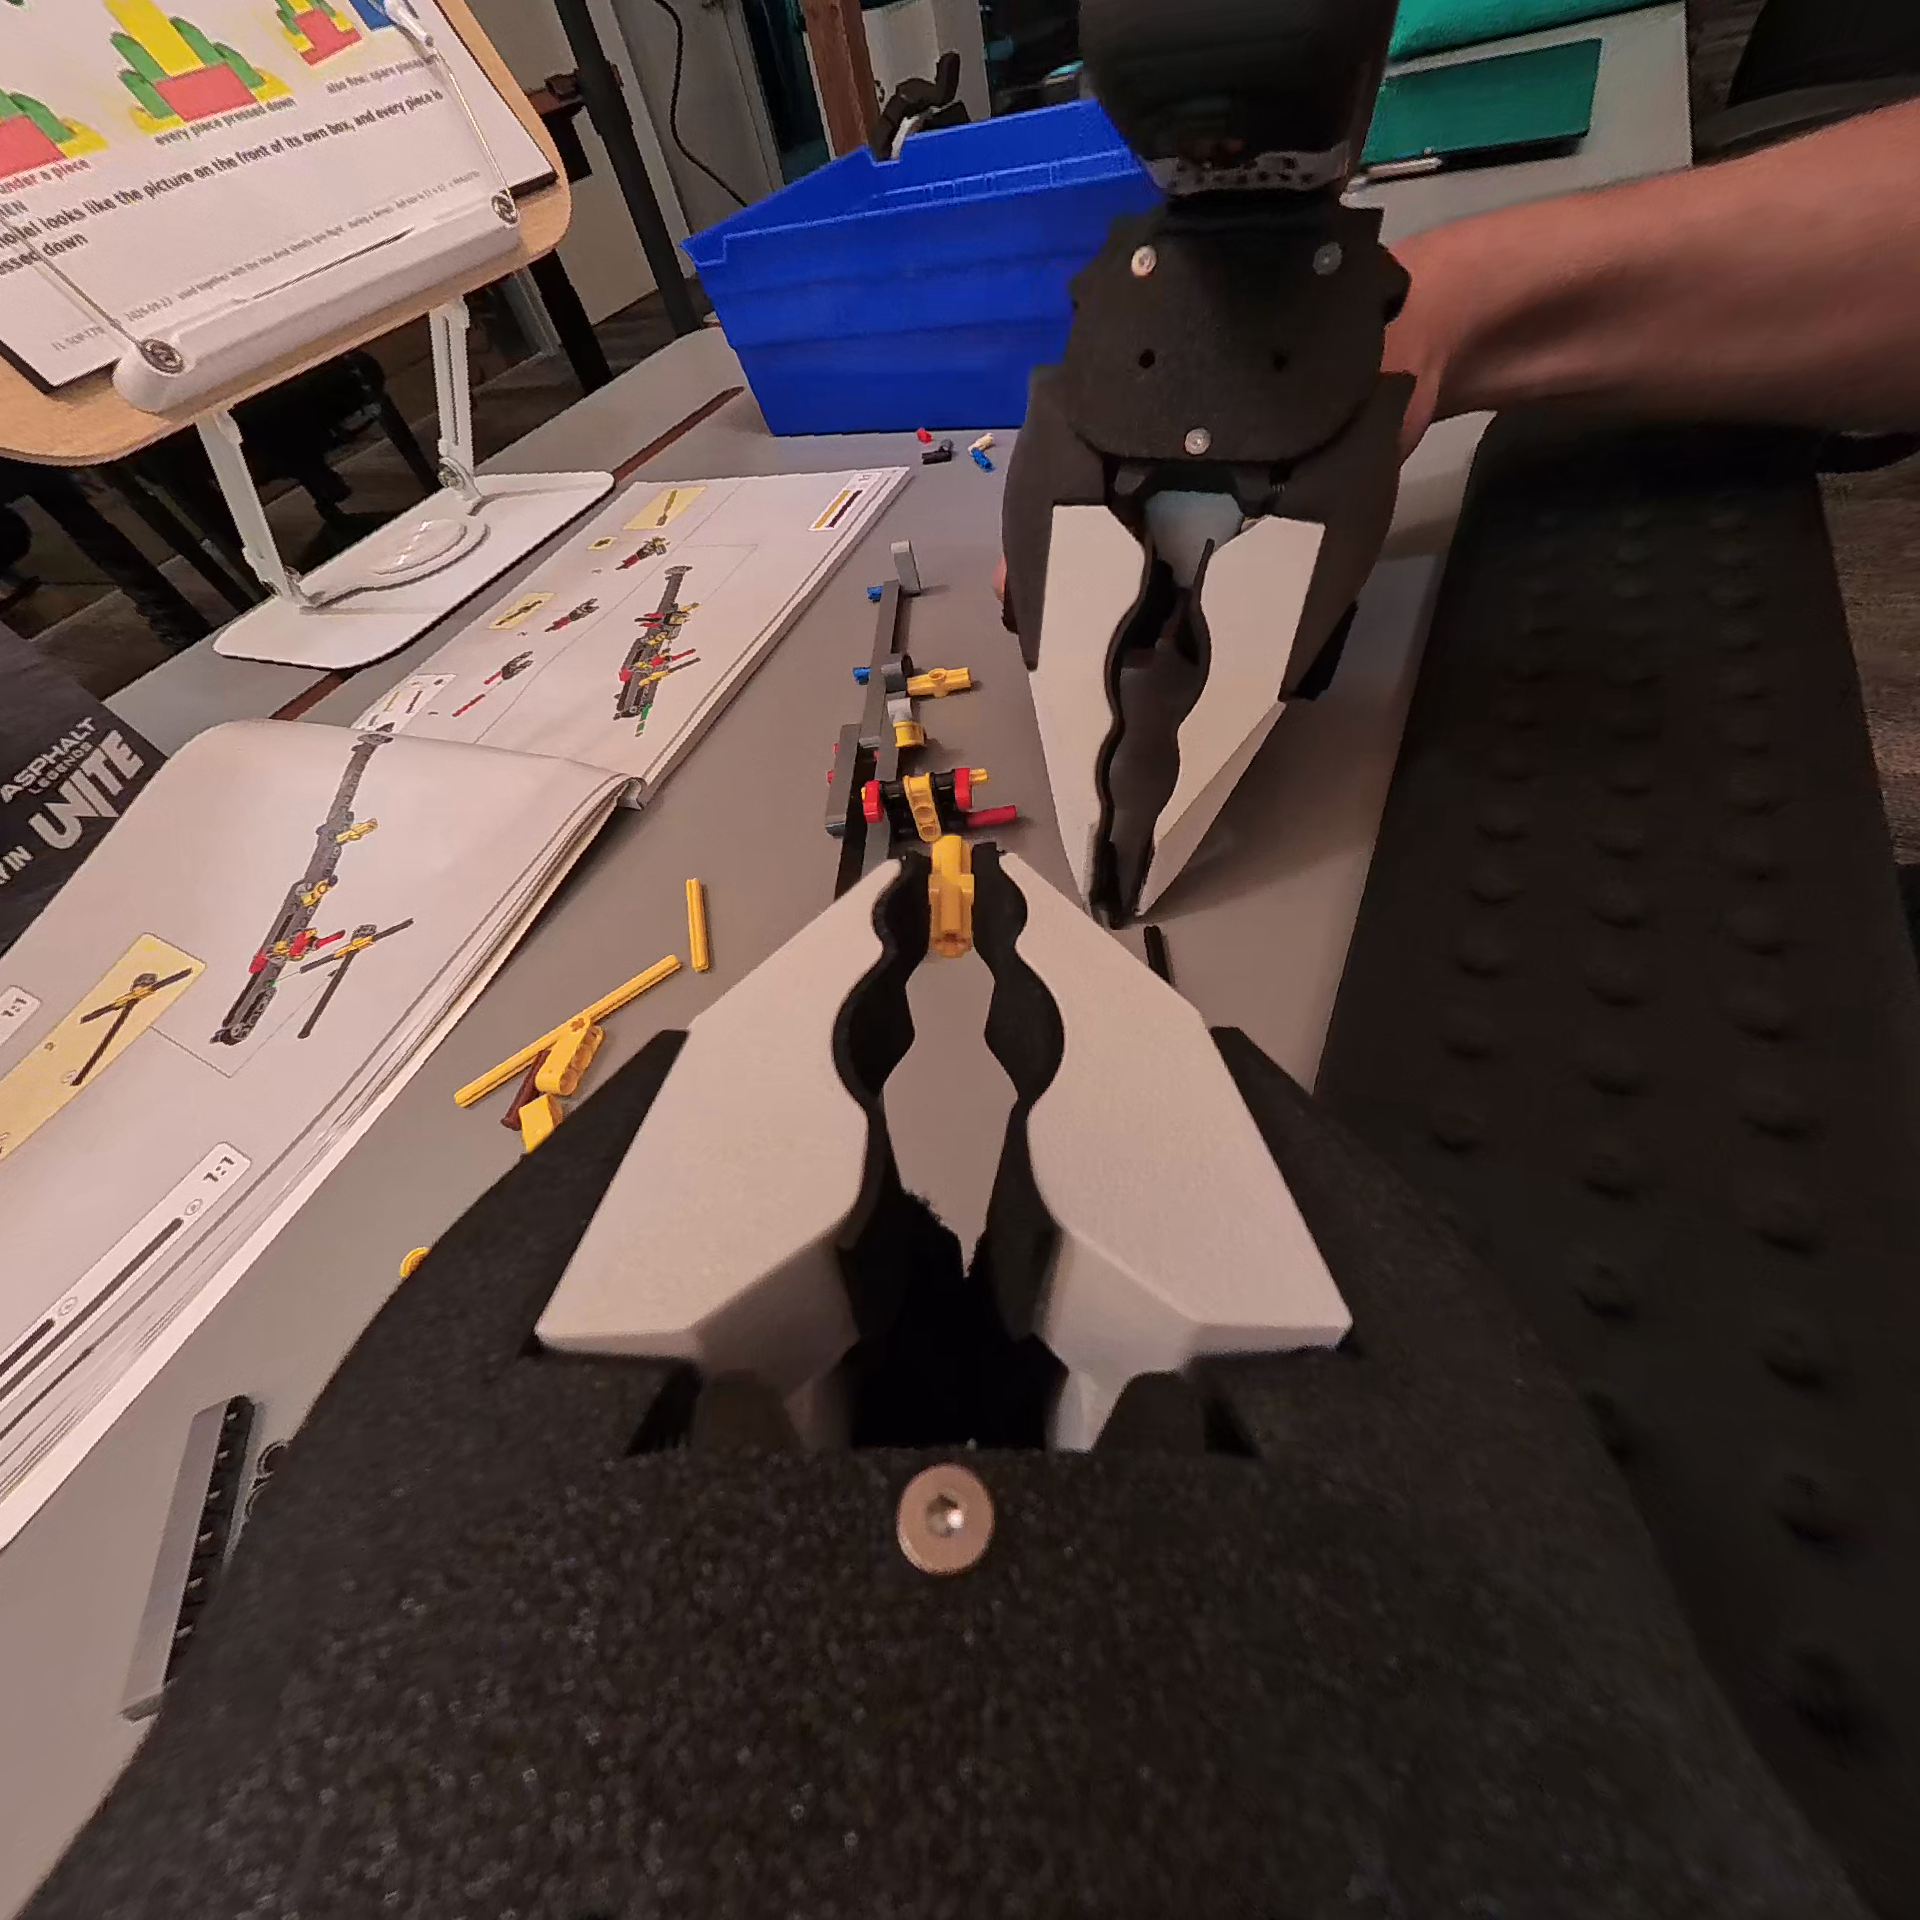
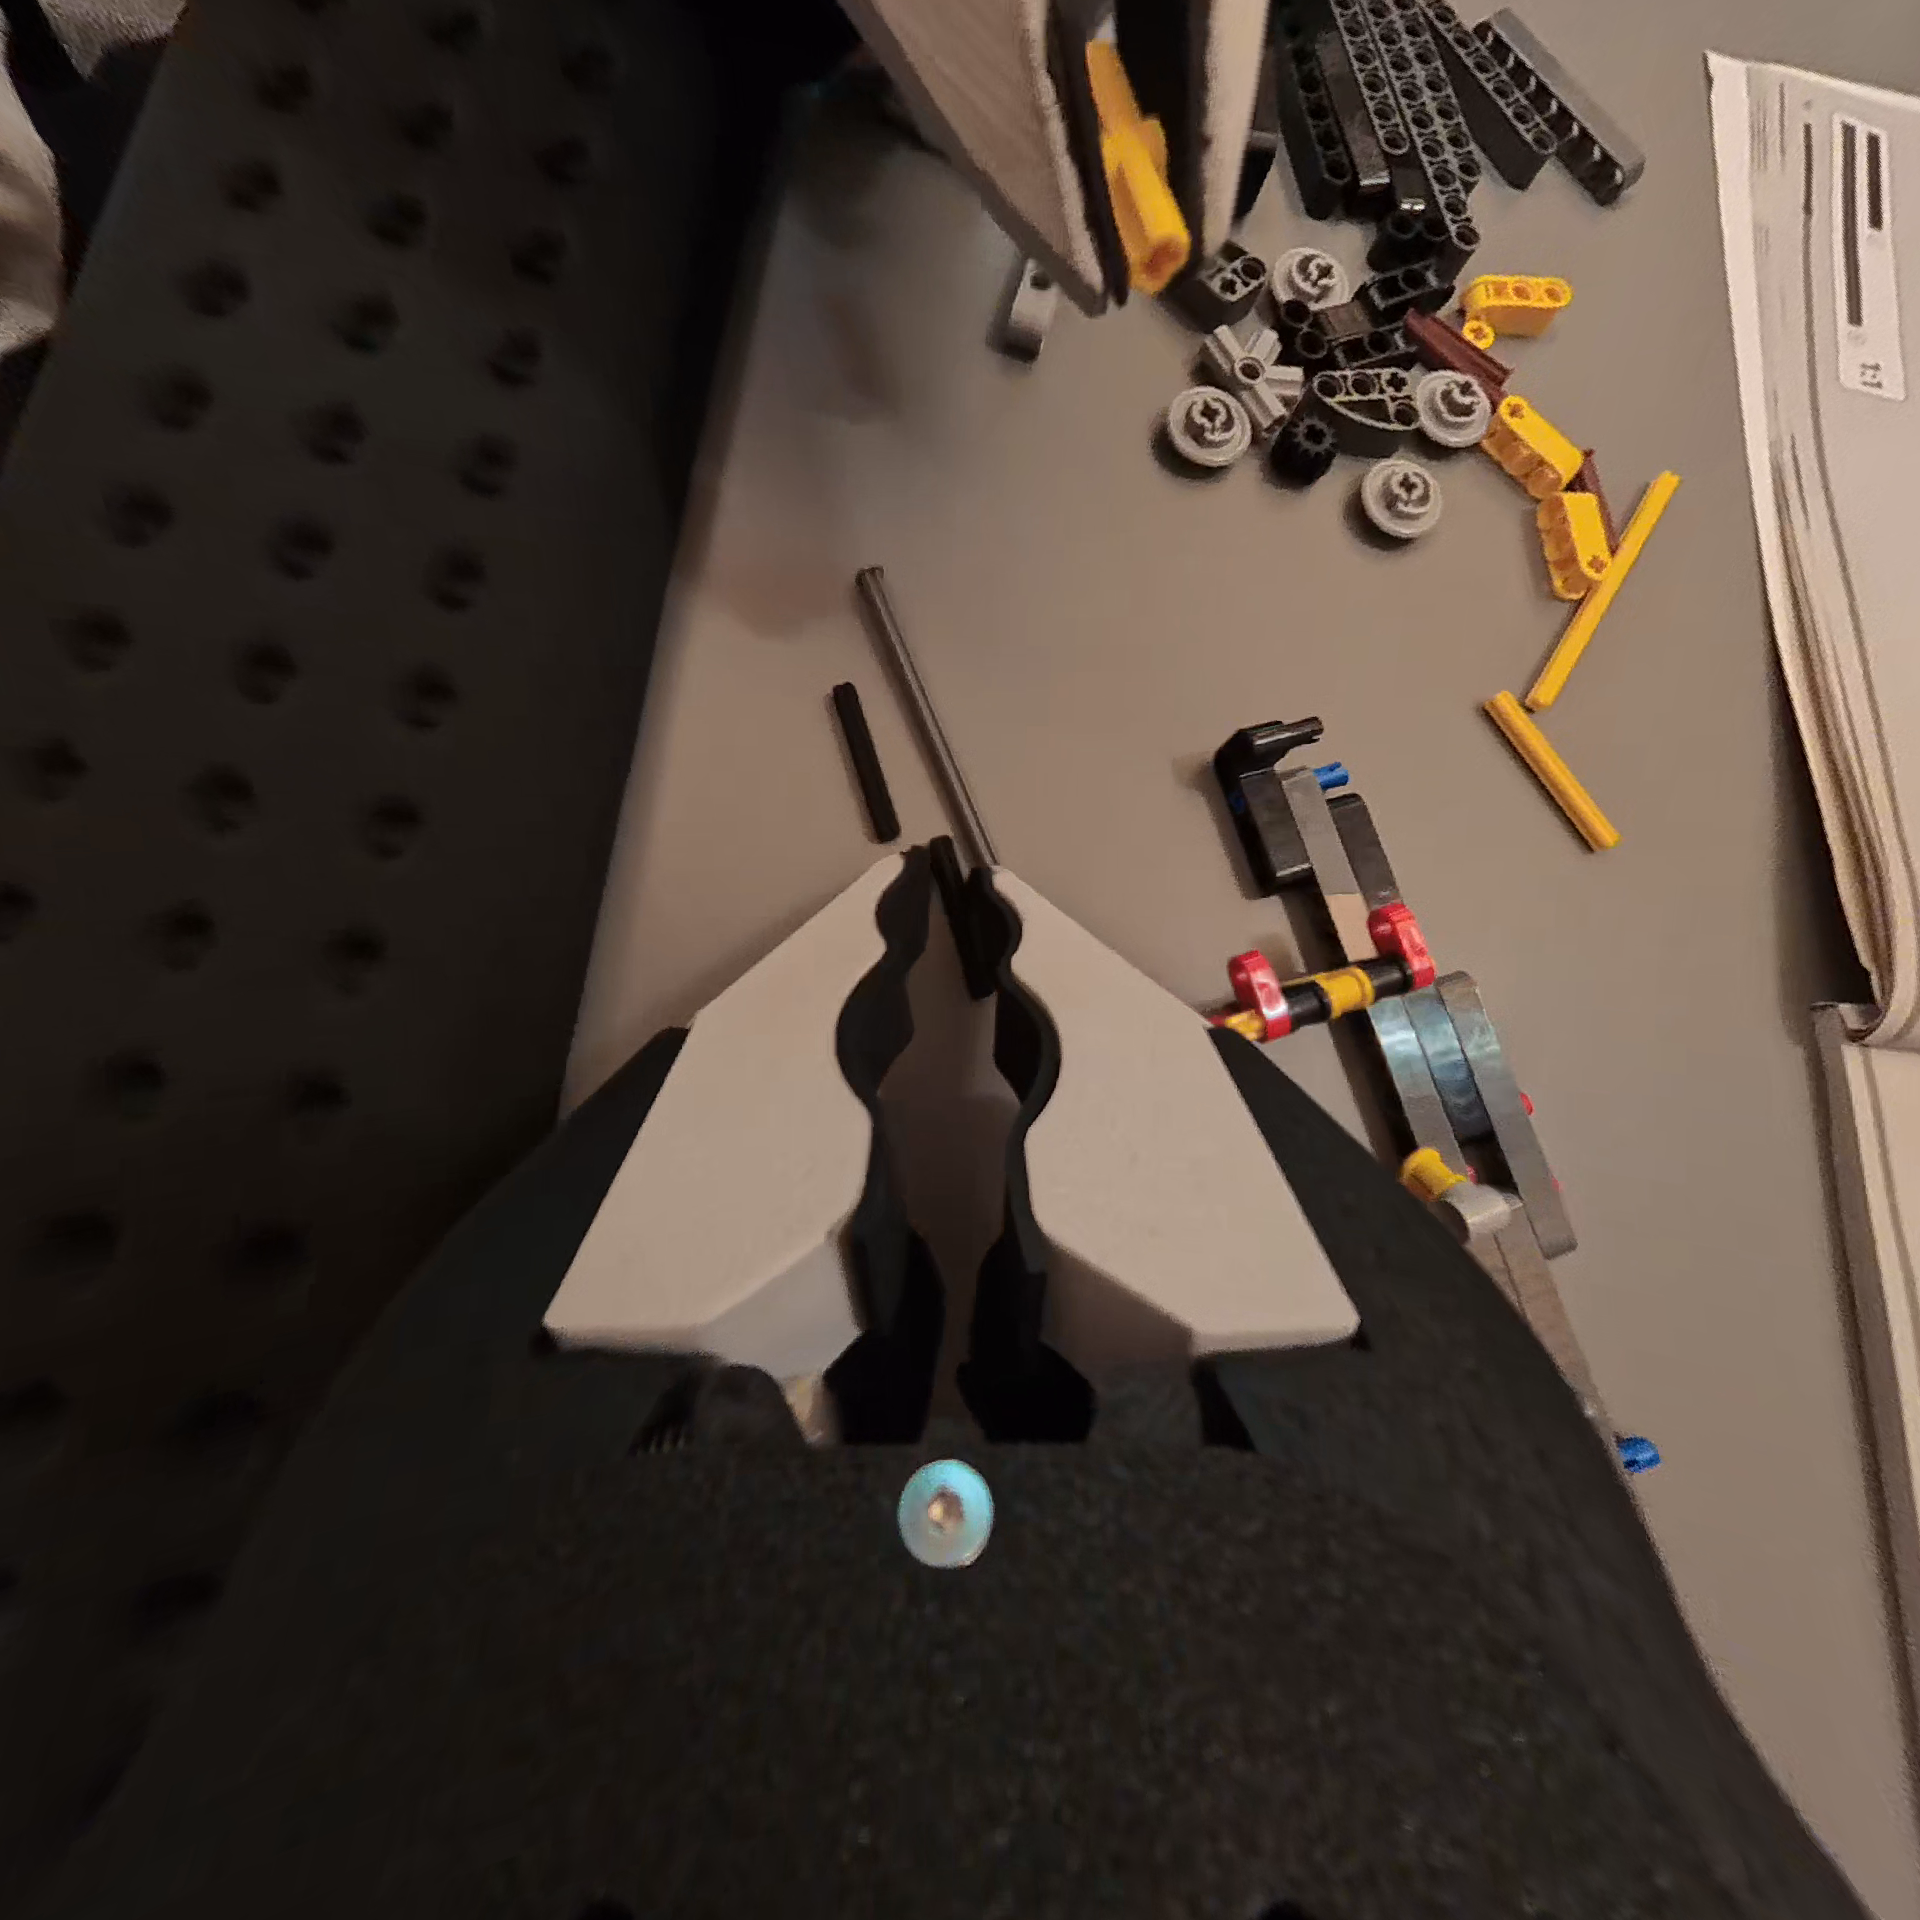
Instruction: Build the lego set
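My left gripper (image 1: 951,868) is shut on a yellow connector (image 1: 951,896) and holds it just in front of the long grey beam assembly (image 1: 878,727), which has red, yellow and blue pins. My right gripper (image 2: 951,862) points down at the table, its jaws closed on a small black piece (image 2: 964,920). A thin dark grey axle (image 2: 920,707) lies with its near end at the right fingertips, and a short black axle (image 2: 864,764) lies beside it. The right gripper (image 1: 1120,909) also shows in the left wrist view, held by a hand. The left gripper (image 2: 1148,270) with the yellow connector (image 2: 1138,203) shows in the right wrist view.
An open instruction booklet (image 1: 260,987) lies at the left, with a page stand (image 1: 260,156) and a blue bin (image 1: 914,301) behind. A pile of loose grey, black and yellow parts (image 2: 1351,364) and yellow axles (image 2: 1548,769) lie on the table. A black studded mat (image 1: 1610,935) borders the right. My right fingertips sit around 9 cm from my left ones.
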`<state>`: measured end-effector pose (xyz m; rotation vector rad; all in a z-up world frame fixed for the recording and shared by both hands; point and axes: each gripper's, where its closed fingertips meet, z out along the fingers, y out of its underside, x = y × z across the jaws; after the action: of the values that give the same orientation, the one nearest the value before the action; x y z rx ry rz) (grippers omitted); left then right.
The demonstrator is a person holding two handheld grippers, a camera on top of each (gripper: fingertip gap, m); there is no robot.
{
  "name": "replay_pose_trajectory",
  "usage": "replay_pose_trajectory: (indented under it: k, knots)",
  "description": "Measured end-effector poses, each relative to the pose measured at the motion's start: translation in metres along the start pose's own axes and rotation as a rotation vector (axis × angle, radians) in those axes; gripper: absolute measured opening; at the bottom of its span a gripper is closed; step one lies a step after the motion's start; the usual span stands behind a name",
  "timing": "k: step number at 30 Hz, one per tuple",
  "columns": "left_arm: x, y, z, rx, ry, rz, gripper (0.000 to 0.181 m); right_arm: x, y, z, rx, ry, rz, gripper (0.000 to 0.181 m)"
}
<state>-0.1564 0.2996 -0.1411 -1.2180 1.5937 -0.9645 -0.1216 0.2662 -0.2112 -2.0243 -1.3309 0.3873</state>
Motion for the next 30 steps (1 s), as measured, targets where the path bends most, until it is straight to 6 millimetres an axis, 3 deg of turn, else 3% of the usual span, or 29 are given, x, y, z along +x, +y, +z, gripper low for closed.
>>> replay_pose_trajectory:
  k: [9,12,15,18,25,30]
  knots:
    - [0.006,-0.001,0.000,0.007,0.034,0.013,0.007,0.003,-0.001,-0.001,-0.075,0.047,0.006,0.003]
    - [0.009,-0.005,-0.002,0.047,0.061,0.011,0.007,0.009,-0.028,-0.020,0.061,0.107,0.000,0.002]
    - [0.014,-0.016,-0.007,0.128,0.114,-0.001,0.007,0.007,-0.075,-0.049,0.234,0.091,0.021,0.002]
    - [0.014,-0.030,-0.016,0.236,0.142,-0.017,0.007,-0.002,-0.102,-0.062,0.233,0.045,-0.031,0.002]
    - [0.021,-0.038,-0.020,0.294,0.183,-0.012,0.007,-0.003,-0.101,-0.053,0.068,0.021,-0.130,0.002]
    - [0.025,-0.035,-0.018,0.269,0.205,-0.011,0.007,-0.002,-0.101,-0.051,0.069,0.005,-0.142,0.002]
